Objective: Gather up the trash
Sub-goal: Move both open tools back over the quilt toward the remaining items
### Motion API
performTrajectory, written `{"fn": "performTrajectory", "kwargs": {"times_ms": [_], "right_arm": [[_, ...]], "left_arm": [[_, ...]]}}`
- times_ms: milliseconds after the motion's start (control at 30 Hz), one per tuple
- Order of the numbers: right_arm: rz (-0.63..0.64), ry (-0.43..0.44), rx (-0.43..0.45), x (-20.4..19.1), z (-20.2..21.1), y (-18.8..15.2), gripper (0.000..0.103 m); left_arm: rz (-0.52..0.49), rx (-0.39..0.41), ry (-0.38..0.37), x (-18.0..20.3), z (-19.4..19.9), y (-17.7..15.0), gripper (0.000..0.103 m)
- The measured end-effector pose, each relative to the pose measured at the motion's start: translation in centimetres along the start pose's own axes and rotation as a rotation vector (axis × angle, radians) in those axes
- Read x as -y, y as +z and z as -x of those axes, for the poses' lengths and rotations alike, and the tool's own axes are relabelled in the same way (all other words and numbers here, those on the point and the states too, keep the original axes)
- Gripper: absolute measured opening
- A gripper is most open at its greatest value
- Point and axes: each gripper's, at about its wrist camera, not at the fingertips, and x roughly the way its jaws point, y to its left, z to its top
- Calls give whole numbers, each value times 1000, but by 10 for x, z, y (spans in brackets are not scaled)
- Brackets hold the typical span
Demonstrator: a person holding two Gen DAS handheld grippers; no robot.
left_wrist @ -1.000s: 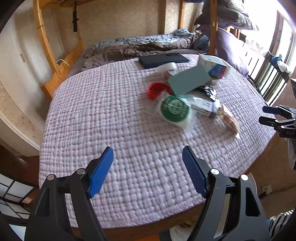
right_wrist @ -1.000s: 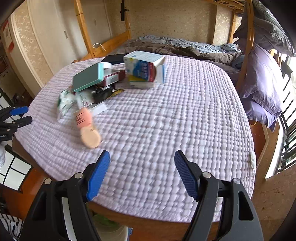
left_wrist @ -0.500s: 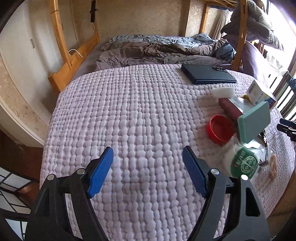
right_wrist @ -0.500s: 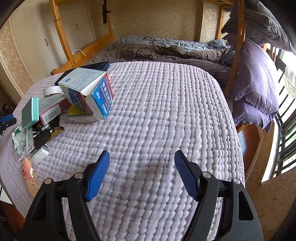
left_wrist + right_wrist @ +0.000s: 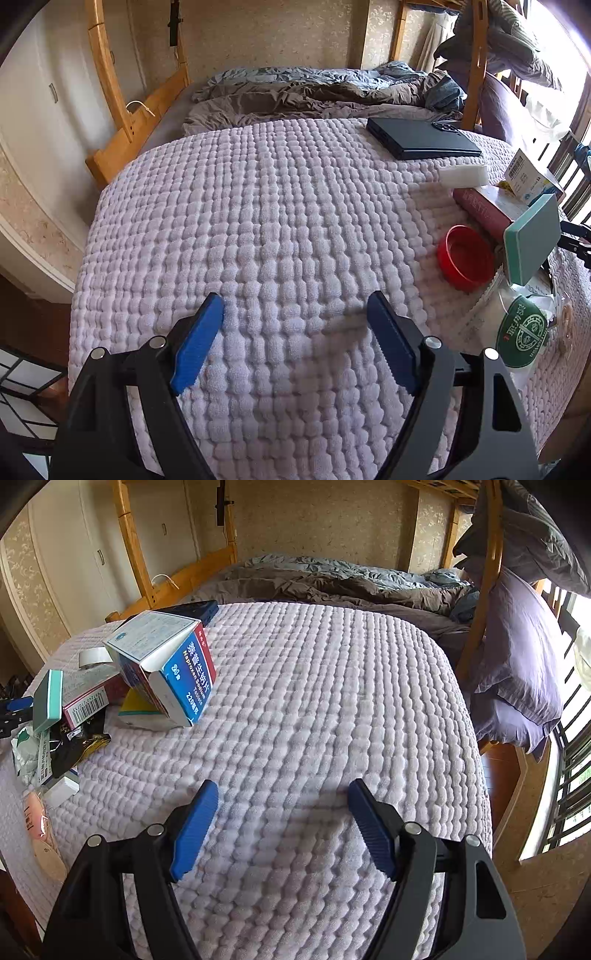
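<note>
Lavender quilted bedding [image 5: 280, 229] covered the wide surface under both tools. Nearest to the cameras, the left gripper [image 5: 295, 325] and the right gripper [image 5: 282, 797] hovered above bare quilt, each with its blue-padded jaws spread wide and holding nothing. The trash lay in one loose pile, at the right edge of the left wrist view and at the left edge of the right wrist view. Closest in it was a round green-printed packet [image 5: 521, 332], then a red plastic bowl [image 5: 467, 256] beside a teal flat box [image 5: 532, 240] which leaned tilted on a maroon carton [image 5: 480, 210]. A blue and white medicine box [image 5: 166, 664] stood tilted with an open flap. Further away lay a black flat case [image 5: 421, 138], and behind it a rumpled grey-brown duvet [image 5: 314, 96] inside a wooden bed frame [image 5: 110, 85].
</note>
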Motion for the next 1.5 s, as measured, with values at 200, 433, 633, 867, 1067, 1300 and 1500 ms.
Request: {"fn": "performTrajectory", "kwargs": {"times_ms": [200,433,633,867,1067,1300,1500], "right_arm": [[25,-12,17,-6,0,-6,77],[45,-8,3,-13,-4,-6,92],[36,-10,-8,-14,-7,-5,99],[34,-13,-10,-14,-9,-3,99],[25,-20,-3,-14,-8,-5,99],[26,-19,-3,-14,-8,-5,99],[26,-19,-3,-14,-8,-5,99]], "left_arm": [[-28,10,11,4,-3,-1,90],[-32,2,7,3,-7,-2,102],[-36,5,5,3,-7,-2,102],[-33,16,4,3,-6,-4,102],[-32,18,1,2,-5,-5,102],[-31,18,1,2,-6,-5,102],[-31,18,2,2,-6,-5,102]]}}
